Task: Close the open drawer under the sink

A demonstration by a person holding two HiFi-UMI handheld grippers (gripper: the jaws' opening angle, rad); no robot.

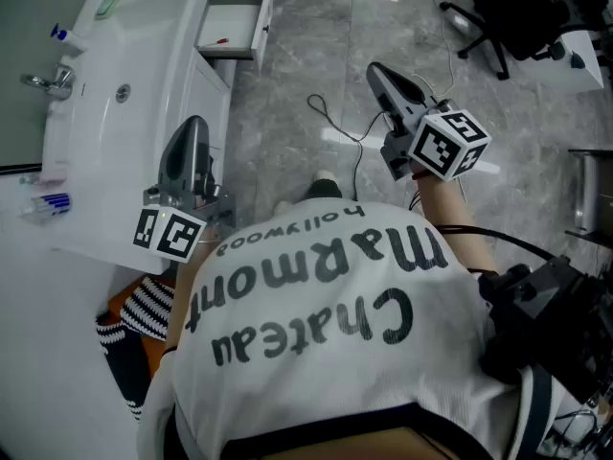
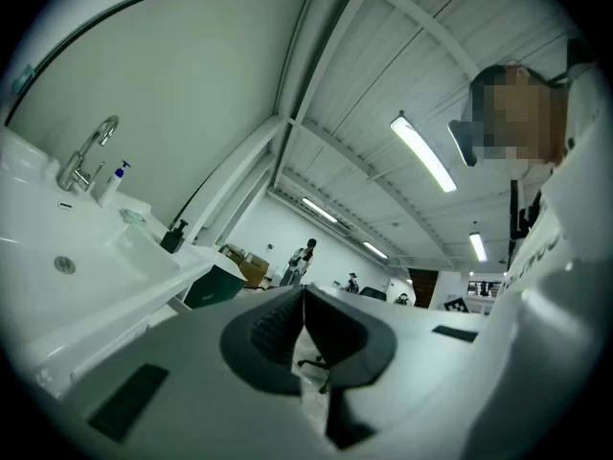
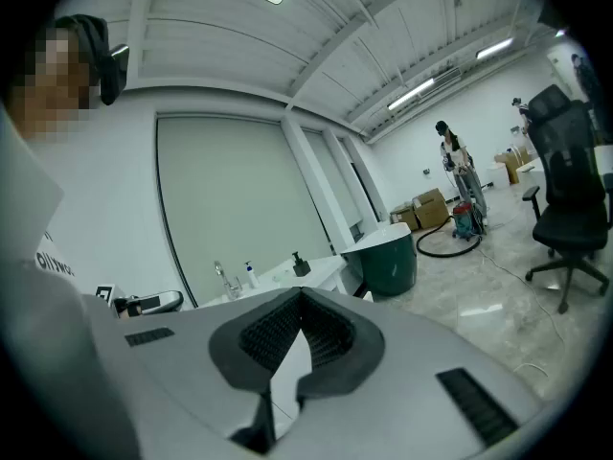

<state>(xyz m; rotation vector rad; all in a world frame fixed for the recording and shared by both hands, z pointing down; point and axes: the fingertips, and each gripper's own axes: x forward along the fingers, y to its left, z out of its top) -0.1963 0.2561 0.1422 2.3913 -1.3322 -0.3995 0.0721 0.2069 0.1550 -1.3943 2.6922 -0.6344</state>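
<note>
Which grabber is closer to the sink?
Left. The left gripper is close beside the front edge of the sink; the right gripper is farther off, out over the grey floor.

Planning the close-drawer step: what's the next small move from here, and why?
Probably carry the right tongs forward to the outer face of the open drawer. The drawer stands pulled out of the sink cabinet, well ahead. The right tongs, shut and empty, are on the side it must be pushed from.
</note>
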